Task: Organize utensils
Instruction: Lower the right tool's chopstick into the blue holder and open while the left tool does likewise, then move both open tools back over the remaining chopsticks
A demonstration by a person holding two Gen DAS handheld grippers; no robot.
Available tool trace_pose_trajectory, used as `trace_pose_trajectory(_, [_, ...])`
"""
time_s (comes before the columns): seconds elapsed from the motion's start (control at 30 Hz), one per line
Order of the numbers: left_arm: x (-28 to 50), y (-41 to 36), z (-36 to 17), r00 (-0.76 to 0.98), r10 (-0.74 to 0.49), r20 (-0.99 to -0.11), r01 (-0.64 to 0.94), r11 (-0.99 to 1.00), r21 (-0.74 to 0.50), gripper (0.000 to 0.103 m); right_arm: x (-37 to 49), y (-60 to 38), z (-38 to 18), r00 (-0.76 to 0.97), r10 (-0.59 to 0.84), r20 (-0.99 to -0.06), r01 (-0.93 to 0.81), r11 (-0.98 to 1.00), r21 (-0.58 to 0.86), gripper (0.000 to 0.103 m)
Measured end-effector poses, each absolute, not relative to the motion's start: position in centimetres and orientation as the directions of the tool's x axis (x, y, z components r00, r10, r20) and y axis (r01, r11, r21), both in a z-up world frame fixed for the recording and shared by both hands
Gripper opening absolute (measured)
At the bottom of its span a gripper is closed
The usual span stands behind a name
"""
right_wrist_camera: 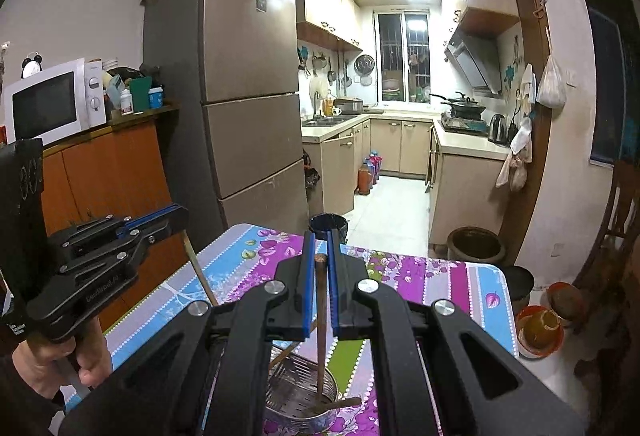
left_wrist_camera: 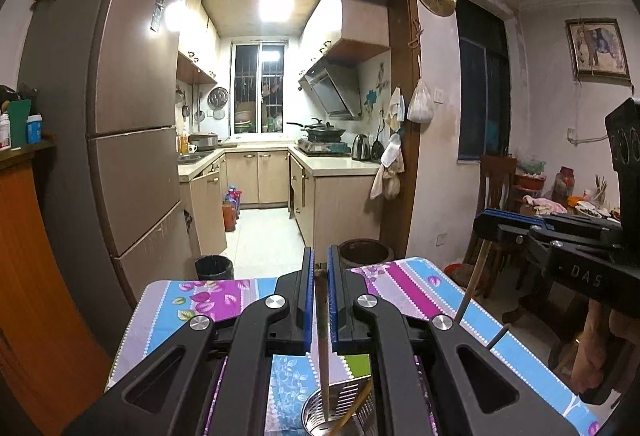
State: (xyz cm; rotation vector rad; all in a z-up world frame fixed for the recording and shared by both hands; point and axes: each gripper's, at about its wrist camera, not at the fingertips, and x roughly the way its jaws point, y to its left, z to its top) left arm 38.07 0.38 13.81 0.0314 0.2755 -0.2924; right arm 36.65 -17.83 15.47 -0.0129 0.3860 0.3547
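My left gripper [left_wrist_camera: 319, 268] is shut on a brown chopstick [left_wrist_camera: 322, 364] that hangs down into a perforated steel utensil holder [left_wrist_camera: 354, 410] on the table. It also shows in the right wrist view [right_wrist_camera: 176, 213], holding its chopstick [right_wrist_camera: 202, 276]. My right gripper [right_wrist_camera: 321, 254] is shut on another brown chopstick [right_wrist_camera: 321, 332] whose lower end is inside the steel holder [right_wrist_camera: 300, 396]. It also shows in the left wrist view [left_wrist_camera: 486, 222], with its chopstick [left_wrist_camera: 474, 280] slanting down. Other utensils lie in the holder.
The table has a floral striped cloth [right_wrist_camera: 420, 276]. Beyond it stand a fridge [right_wrist_camera: 248, 75], a black bin [right_wrist_camera: 328, 226], a brown crock [right_wrist_camera: 474, 246] and the kitchen doorway. A microwave [right_wrist_camera: 52, 99] sits on an orange cabinet at left. Bowls [right_wrist_camera: 538, 328] lie on the floor at right.
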Motion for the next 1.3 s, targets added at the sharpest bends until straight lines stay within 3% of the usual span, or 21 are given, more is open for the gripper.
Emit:
trace_pose_trajectory(0.33, [38.8, 0.1, 12.6, 0.912, -0.265, -0.313, 0.276, 0.961, -0.010, 0.008, 37.4, -18.2, 14.6, 0.858, 0.335, -0.389, -0.332, 0.940, 0.078, 0.008])
trace_pose_trajectory(0.37, [38.9, 0.3, 12.4, 0.913, -0.260, -0.315, 0.271, 0.962, -0.008, 0.013, 37.4, -18.3, 14.6, 0.861, 0.330, -0.387, -0.326, 0.942, 0.077, 0.010])
trace_pose_trajectory(0.43, [38.9, 0.5, 12.4, 0.916, -0.251, -0.314, 0.262, 0.965, -0.009, 0.022, 37.3, -18.7, 14.6, 0.864, 0.326, -0.384, -0.320, 0.944, 0.081, 0.033])
trace_pose_trajectory(0.5, [38.8, 0.7, 12.4, 0.918, -0.245, -0.312, 0.253, 0.967, -0.013, 0.027, 37.1, -19.2, 14.7, 0.872, 0.320, -0.372, -0.310, 0.947, 0.088, 0.042])
trace_pose_trajectory(0.87, [37.0, 1.4, 12.9, 0.931, -0.211, -0.299, 0.216, 0.976, -0.014, 0.037, 34.9, -21.0, 15.9, 0.899, 0.297, -0.321, -0.278, 0.955, 0.105, 0.061])
trace_pose_trajectory(0.93, [35.4, 2.1, 13.1, 0.936, -0.210, -0.284, 0.214, 0.977, -0.015, 0.040, 33.6, -21.3, 16.1, 0.905, 0.295, -0.306, -0.278, 0.955, 0.101, 0.065])
trace_pose_trajectory(1.1, [26.3, 4.9, 12.6, 0.968, -0.181, -0.172, 0.189, 0.982, 0.030, 0.069, 25.4, -22.0, 16.1, 0.924, 0.310, -0.224, -0.301, 0.951, 0.074, 0.072])
trace_pose_trajectory(1.3, [15.7, 7.4, 8.7, 0.976, -0.167, -0.138, 0.181, 0.979, 0.097, 0.077, 14.7, -22.1, 12.1, 0.924, 0.337, -0.183, -0.334, 0.941, 0.047, 0.076])
